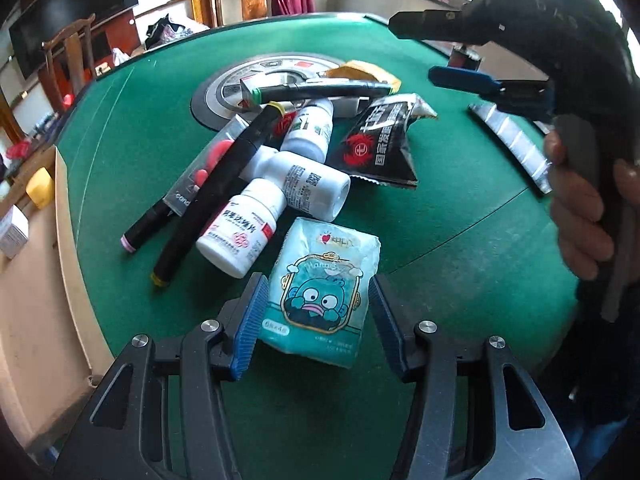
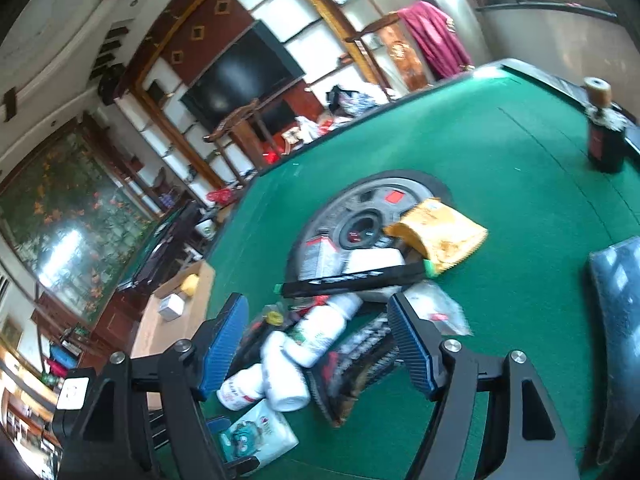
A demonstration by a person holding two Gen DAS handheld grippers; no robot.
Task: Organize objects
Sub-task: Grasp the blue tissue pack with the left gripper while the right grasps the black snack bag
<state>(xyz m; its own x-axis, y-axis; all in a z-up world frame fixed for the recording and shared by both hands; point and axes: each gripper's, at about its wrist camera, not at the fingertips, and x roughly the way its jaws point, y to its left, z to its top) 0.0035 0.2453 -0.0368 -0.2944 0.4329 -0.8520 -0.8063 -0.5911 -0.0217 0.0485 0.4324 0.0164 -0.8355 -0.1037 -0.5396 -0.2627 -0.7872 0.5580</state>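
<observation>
Hovering left gripper (image 1: 318,322): we see its blue pads either side of the tissue pack (image 1: 320,292), left pad close against it, right pad just clear, so no grip.
Right gripper (image 2: 316,344): jaws apart above the clutter, holding nothing.
Pile: white bottles (image 1: 240,232), black markers (image 1: 212,196), black sachet (image 1: 380,140).
Table (image 1: 460,220): green felt.

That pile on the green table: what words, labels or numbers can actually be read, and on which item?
"Hana..." in faint script, the rest unreadable: teal tissue pack, above its cartoon face.
"6" and "4" in a small label: the same pack, lower left; the sign between them is unclear.
"国家", then cut off: black snack packet.
"cana": clear package, at its dark end.
Red Chinese characters: front white bottle, too blurred to read.
Fine print and code: middle white bottle, too small.
</observation>
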